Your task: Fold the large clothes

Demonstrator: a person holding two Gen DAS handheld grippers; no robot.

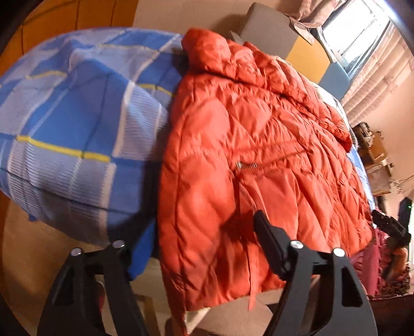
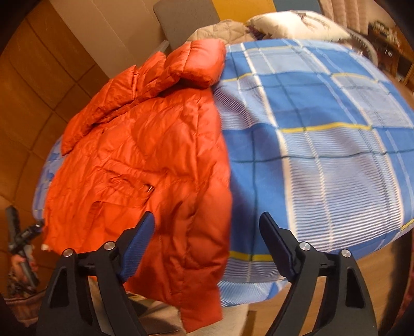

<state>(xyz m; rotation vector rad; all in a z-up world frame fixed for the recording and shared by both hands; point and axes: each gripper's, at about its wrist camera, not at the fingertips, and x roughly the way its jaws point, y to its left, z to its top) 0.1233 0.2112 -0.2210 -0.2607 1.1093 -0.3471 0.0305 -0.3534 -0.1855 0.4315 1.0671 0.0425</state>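
An orange quilted puffer jacket (image 1: pixel 245 144) lies flat on a bed with a blue checked sheet (image 1: pixel 72 124). Its hood is at the far end and its hem hangs over the near edge. My left gripper (image 1: pixel 207 217) straddles the jacket's lower left part. The right fingertip (image 1: pixel 261 222) lies on the fabric, and the left finger is hidden behind the jacket's edge. In the right wrist view the jacket (image 2: pixel 145 144) fills the left half. My right gripper (image 2: pixel 207 219) is open over its right hem edge, one finger above the jacket and the other above the sheet (image 2: pixel 323 144).
Pillows and a beige quilt (image 2: pixel 271 23) sit at the head of the bed. A grey panel (image 1: pixel 269 28) stands behind it. A bright curtained window (image 1: pixel 362 28) and cluttered shelves (image 1: pixel 375 155) are to the right. A wicker basket (image 2: pixel 20 302) stands on the floor.
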